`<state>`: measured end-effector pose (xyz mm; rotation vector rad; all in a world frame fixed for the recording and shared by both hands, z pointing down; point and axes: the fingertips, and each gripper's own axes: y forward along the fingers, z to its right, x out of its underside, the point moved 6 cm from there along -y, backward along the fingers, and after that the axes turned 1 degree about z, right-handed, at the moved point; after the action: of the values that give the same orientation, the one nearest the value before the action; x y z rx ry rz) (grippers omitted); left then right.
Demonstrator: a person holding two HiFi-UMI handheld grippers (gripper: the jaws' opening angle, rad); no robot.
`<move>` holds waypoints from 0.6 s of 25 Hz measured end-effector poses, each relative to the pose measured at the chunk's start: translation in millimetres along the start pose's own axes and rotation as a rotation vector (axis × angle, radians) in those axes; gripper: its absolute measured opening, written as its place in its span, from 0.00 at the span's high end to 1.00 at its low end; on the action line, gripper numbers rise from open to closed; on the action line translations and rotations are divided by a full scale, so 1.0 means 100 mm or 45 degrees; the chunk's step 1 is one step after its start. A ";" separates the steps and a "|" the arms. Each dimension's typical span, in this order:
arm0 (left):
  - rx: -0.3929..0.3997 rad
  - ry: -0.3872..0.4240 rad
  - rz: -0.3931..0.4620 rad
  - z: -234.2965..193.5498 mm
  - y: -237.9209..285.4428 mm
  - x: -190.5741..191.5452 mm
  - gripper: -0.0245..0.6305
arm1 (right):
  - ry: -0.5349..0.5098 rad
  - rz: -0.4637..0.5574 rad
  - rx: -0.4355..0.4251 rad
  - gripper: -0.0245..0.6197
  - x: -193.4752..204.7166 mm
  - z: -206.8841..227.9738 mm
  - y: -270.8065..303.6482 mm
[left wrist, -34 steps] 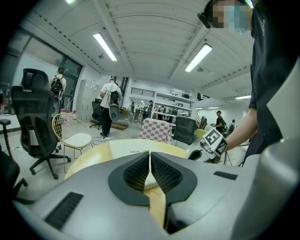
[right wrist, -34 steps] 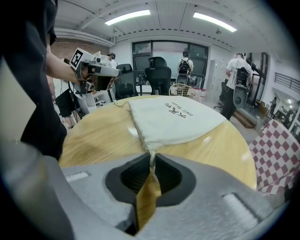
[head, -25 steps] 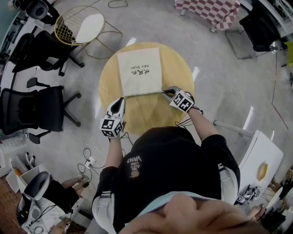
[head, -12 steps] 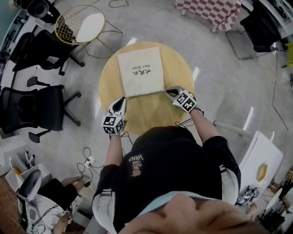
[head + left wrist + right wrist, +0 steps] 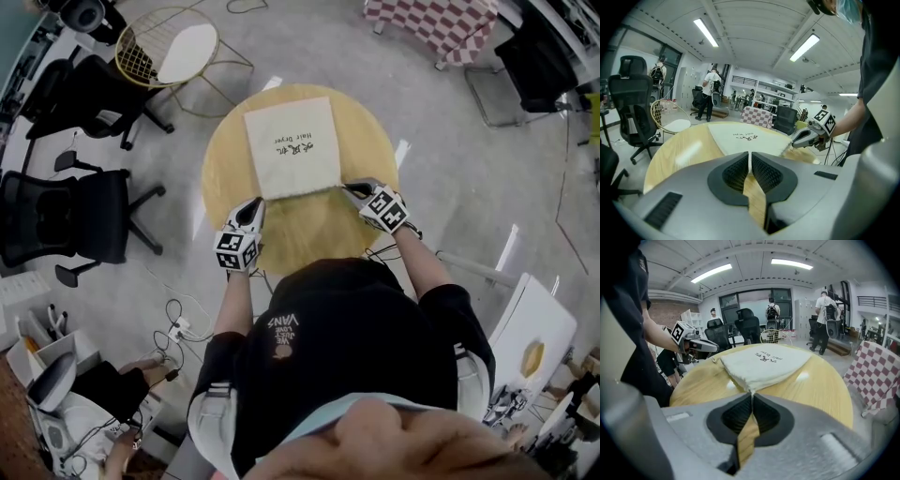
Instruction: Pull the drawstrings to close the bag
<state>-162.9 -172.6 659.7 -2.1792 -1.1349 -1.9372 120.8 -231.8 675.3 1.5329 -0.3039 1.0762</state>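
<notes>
A flat white drawstring bag (image 5: 291, 145) with dark print lies on the round wooden table (image 5: 225, 169), its mouth edge toward me. My right gripper (image 5: 349, 188) is at the bag's near right corner. In the right gripper view its jaws (image 5: 751, 394) are shut on the drawstring end where the bag (image 5: 764, 364) tapers into them. My left gripper (image 5: 255, 204) sits low beside the near left corner. Its jaws (image 5: 750, 157) have just been opening by a hairline and remain all but closed, with nothing seen gripped. A small cord loop (image 5: 715, 360) lies just off its tip.
Black office chairs (image 5: 84, 220) stand left of the table and a gold wire chair (image 5: 169, 52) behind it. A checkered cloth (image 5: 431, 19) is at the far right. Cables (image 5: 183, 328) trail on the floor. People stand far off in the room (image 5: 710, 93).
My left gripper has sunk toward the table and edged closer to the bag's near left corner. The right gripper stays at the right corner.
</notes>
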 end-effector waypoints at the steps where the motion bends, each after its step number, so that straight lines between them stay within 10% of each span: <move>1: -0.002 -0.002 -0.005 0.01 0.01 0.02 0.94 | 0.009 0.001 0.001 0.95 0.01 0.01 -0.02; 15: 0.015 0.091 -0.197 0.03 0.14 0.31 0.79 | 0.040 0.017 0.006 0.95 0.02 0.06 -0.08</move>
<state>-153.9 -165.9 691.4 -2.0549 -1.3366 -2.0426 130.5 -233.7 672.3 1.5184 -0.2905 1.1108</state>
